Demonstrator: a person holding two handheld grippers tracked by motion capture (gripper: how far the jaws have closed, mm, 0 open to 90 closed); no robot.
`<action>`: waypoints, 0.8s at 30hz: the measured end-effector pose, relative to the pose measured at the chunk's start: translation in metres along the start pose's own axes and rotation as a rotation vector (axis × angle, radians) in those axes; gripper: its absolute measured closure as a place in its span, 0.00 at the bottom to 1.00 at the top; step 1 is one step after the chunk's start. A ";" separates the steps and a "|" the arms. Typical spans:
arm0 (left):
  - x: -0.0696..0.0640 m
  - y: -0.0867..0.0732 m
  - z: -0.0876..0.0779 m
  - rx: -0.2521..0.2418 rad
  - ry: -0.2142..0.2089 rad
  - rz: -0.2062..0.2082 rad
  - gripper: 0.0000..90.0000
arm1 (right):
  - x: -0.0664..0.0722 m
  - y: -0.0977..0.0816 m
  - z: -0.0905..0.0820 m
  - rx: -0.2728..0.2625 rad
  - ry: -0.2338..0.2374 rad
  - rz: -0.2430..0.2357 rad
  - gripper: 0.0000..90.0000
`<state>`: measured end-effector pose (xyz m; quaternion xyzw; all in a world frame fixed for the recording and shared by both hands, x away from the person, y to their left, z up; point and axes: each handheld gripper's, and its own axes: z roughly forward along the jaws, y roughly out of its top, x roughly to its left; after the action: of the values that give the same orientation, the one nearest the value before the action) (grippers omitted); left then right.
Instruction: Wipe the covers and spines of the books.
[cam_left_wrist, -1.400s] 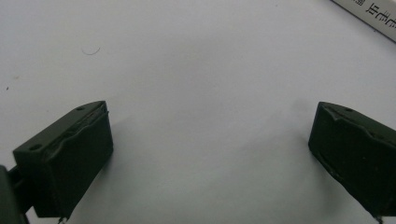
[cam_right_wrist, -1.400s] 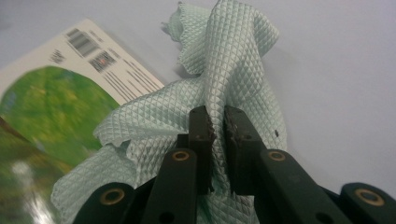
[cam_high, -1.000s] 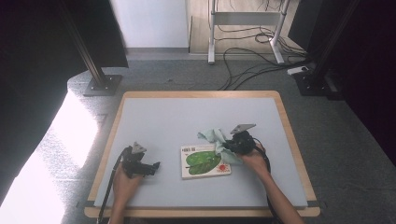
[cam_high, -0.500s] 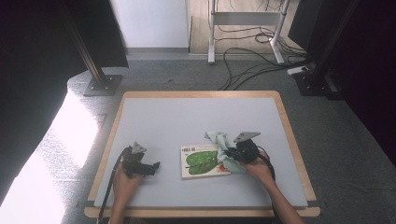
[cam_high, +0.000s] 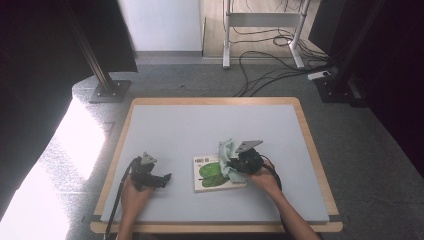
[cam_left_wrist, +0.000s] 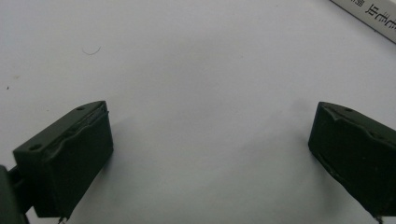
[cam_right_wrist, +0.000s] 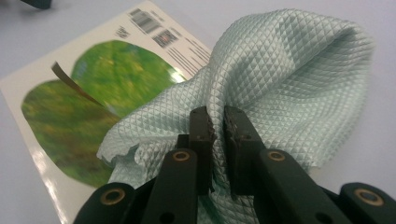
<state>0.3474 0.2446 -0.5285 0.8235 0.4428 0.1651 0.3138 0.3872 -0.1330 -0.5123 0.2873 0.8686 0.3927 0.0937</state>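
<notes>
**Cloth is covering part of the book cover**

In the right gripper view the pale green cloth (cam_right_wrist: 280, 79) is hiding the near right corner of the book (cam_right_wrist: 93, 93), and the leaf picture beside the cloth is blurring. In the left gripper view the book (cam_left_wrist: 369, 16) is being cut off by the top edge. Its printed lettering is showing too small to read.

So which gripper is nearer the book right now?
Right. The right gripper, shut on the cloth, is over the book; the left gripper rests on the table, off to the book's left.
</notes>
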 end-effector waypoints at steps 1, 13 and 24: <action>0.000 0.000 0.000 0.000 0.000 0.000 0.00 | 0.002 0.002 0.002 0.001 0.005 -0.004 0.90; 0.000 0.000 0.000 0.000 0.000 0.000 0.00 | 0.027 0.027 0.030 -0.001 0.081 -0.044 0.90; 0.000 0.000 0.000 0.000 -0.001 0.000 0.00 | 0.056 0.049 0.055 0.003 0.149 -0.092 0.90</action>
<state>0.3474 0.2446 -0.5285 0.8235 0.4427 0.1649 0.3140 0.3842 -0.0406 -0.5096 0.2173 0.8859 0.4071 0.0464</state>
